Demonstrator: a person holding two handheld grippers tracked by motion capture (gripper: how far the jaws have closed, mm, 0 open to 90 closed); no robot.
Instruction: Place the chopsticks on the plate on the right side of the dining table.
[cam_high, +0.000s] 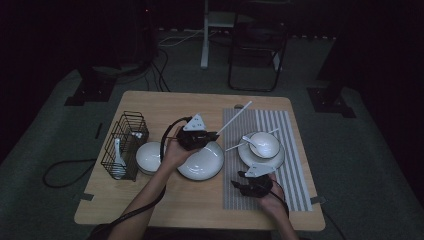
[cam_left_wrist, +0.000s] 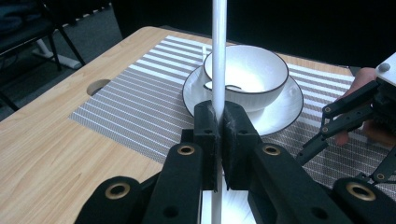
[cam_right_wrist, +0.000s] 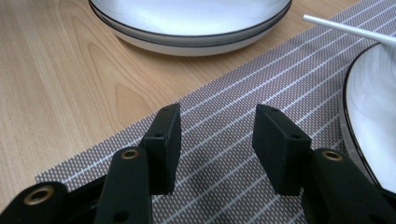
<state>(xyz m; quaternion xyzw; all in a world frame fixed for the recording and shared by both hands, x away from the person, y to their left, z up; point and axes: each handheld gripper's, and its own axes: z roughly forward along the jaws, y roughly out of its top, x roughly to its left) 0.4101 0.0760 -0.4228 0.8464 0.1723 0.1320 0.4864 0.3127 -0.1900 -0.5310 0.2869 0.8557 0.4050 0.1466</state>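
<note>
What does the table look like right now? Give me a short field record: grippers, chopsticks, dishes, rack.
left gripper: shut on a white chopstick, held over the plate
right gripper: open, nothing between the jaws, low over the mat
second chopstick: lying on the mat, beside the saucer
bowl: on the saucer, a spoon in it
spare bowl: left of the plate
rack: at the table's left, with a white spoon inside
</note>
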